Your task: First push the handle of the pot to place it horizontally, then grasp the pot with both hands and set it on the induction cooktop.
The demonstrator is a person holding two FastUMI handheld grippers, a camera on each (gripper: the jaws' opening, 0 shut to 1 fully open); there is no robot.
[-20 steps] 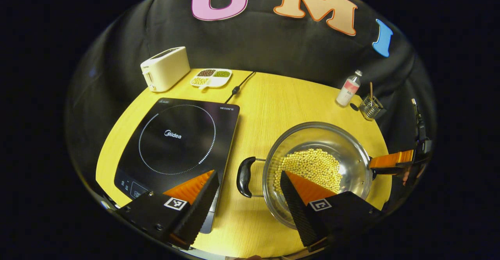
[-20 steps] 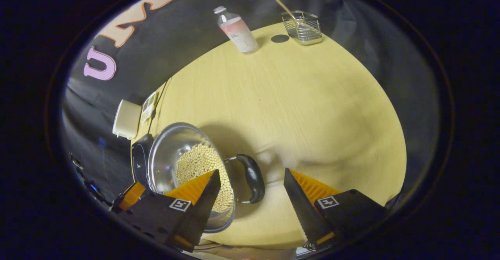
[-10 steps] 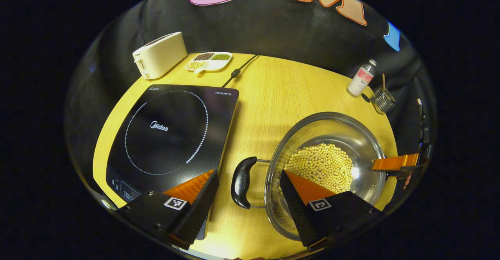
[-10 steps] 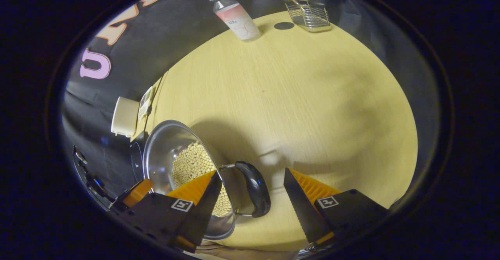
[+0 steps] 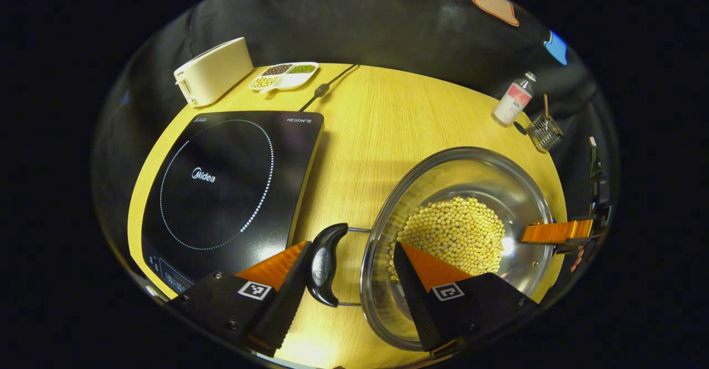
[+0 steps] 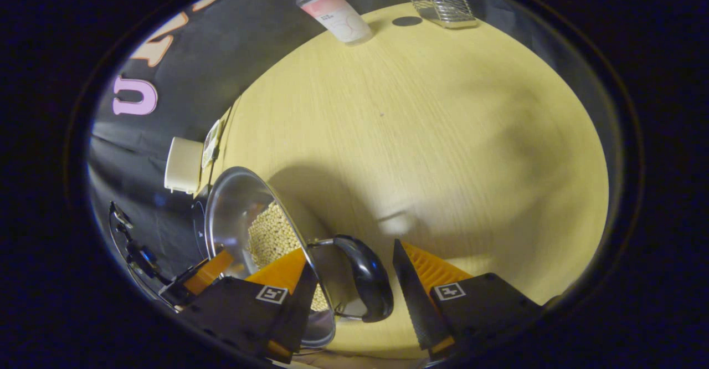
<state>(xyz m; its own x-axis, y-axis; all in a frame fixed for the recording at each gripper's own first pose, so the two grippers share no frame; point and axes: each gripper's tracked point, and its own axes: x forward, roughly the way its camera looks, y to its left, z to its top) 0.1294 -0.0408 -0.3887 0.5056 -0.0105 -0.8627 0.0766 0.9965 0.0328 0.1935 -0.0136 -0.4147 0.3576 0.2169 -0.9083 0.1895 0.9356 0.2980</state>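
Both hand-held grippers line up on the pot's two handles

The pot [image 5: 460,236], full of beans, sits on the counter [image 5: 365,119] at lower right of the left gripper view, with the cooktop [image 5: 221,186] at left. The left hand-held gripper [image 5: 352,272] and the right hand-held gripper [image 6: 354,280] are spread, each straddling a black handle [image 5: 324,264] without pinching it. The next move looks to be closing both, then lifting level.

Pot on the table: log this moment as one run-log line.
pot: on table, beans inside | left gripper: open, astride handle | right gripper: open, astride opposite handle | cooktop: bare
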